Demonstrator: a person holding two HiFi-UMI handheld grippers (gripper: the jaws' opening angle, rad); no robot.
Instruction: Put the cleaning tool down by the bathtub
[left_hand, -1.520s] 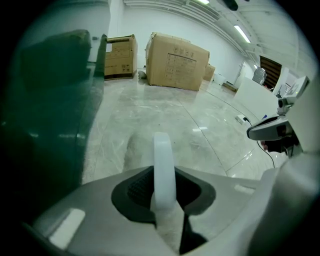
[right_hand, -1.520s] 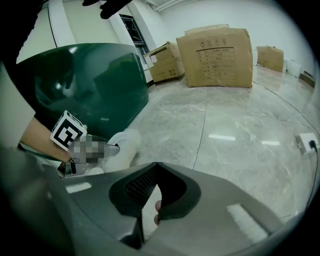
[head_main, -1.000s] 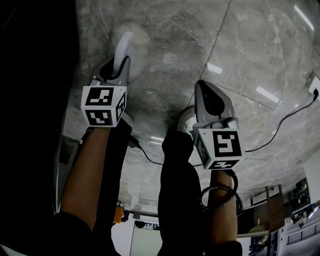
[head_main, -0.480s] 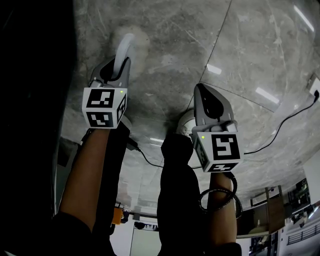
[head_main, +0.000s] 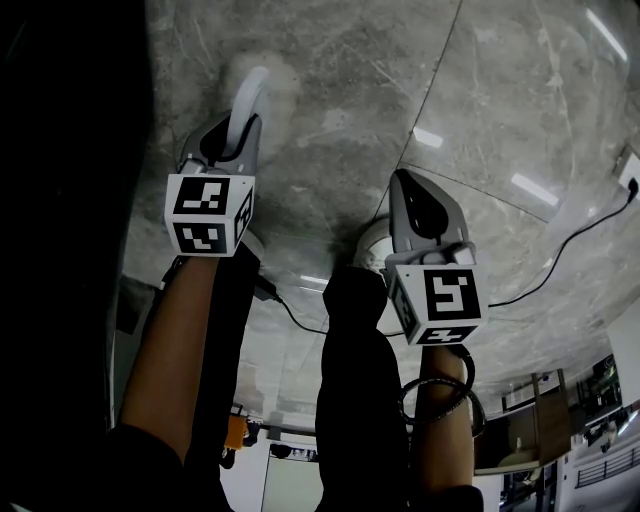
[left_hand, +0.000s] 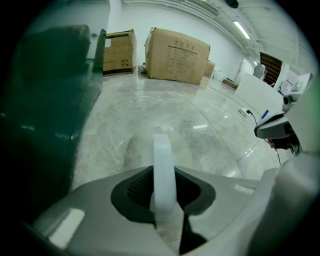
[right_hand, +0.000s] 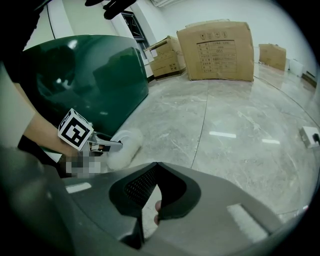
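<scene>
left tool (left_hand: 163, 187): pinching the white handle (left_hand: 162, 155) of the cleaning tool (head_main: 250, 95), a pad on each flat side, low on the strip.
handle: a thin curved band running straight ahead out of the left tool. it looks stiff and smooth, so it may swivel or slide if the pinch slackens. the present hold near its base seems the sound place.
head: a fluffy white pad (right_hand: 124, 142) just beyond the left tool's tip, low at the floor (right_hand: 225, 115). i cannot tell if it touches.
handling: judged light and soft at the head, so a short drop should do it no harm. one tool is enough.
bathtub (right_hand: 85, 75): a dark green wall close on the left tool's left, with the fluffy head just beside its foot.
right tool (right_hand: 157, 202): pressed together on nothing, off to the left tool's right and a little behind it.
cardboard boxes (right_hand: 215, 50): far ahead of both tools, well apart from the work.
</scene>
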